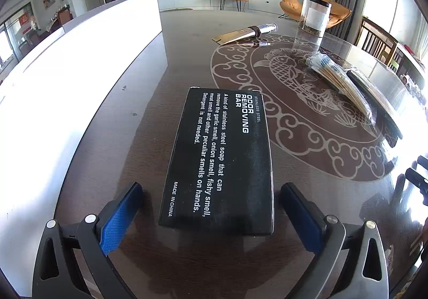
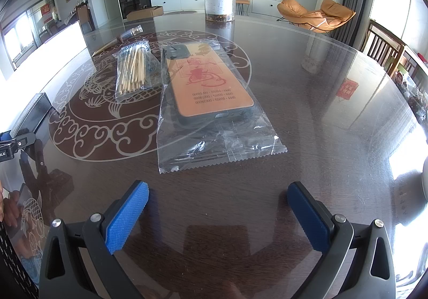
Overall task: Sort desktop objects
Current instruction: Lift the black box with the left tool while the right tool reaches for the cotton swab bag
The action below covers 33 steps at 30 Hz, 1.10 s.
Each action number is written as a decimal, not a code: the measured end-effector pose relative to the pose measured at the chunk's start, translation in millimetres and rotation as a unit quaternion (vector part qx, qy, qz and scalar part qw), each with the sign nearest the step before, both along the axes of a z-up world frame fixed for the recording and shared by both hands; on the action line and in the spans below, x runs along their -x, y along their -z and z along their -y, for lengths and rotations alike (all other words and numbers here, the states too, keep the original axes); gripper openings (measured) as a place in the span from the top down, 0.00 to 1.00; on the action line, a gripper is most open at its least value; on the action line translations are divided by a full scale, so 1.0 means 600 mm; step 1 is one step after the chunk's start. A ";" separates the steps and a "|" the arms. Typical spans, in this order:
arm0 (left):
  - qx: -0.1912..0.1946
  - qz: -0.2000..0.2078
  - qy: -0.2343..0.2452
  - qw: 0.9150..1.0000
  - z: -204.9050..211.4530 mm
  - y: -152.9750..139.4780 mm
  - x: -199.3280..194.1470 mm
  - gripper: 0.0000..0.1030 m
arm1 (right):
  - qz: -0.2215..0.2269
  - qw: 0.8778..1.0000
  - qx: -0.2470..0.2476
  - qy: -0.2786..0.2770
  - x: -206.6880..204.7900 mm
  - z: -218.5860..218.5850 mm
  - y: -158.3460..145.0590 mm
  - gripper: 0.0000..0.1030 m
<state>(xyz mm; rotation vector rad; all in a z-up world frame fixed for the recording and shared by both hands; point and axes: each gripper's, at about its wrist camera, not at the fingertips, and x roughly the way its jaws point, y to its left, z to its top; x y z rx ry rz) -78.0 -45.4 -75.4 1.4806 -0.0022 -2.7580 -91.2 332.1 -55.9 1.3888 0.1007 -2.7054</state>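
A black box (image 1: 219,160) printed "odor removing bar" lies flat on the dark glass table. My left gripper (image 1: 211,208) is open around its near end, with a gap between each blue pad and the box's sides. In the right wrist view my right gripper (image 2: 218,208) is open over bare table with nothing between its fingers. Just beyond it lies a phone case in a clear bag (image 2: 211,85). Left of that bag is a packet of wooden sticks (image 2: 133,69), also visible in the left wrist view (image 1: 339,80). The black box (image 2: 34,112) shows at the far left.
A tall white panel (image 1: 88,63) stands along the table's left side. A clear jar (image 2: 220,1) with dark contents stands at the far side, a metal tube on a card (image 1: 251,31) lies left of it. Chairs (image 2: 385,42) stand at the table's right edge.
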 end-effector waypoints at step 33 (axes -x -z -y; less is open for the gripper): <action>-0.002 -0.001 -0.002 1.000 -0.006 0.000 0.002 0.00 | 0.006 0.985 -0.054 -0.163 0.265 0.281 -0.017 0.00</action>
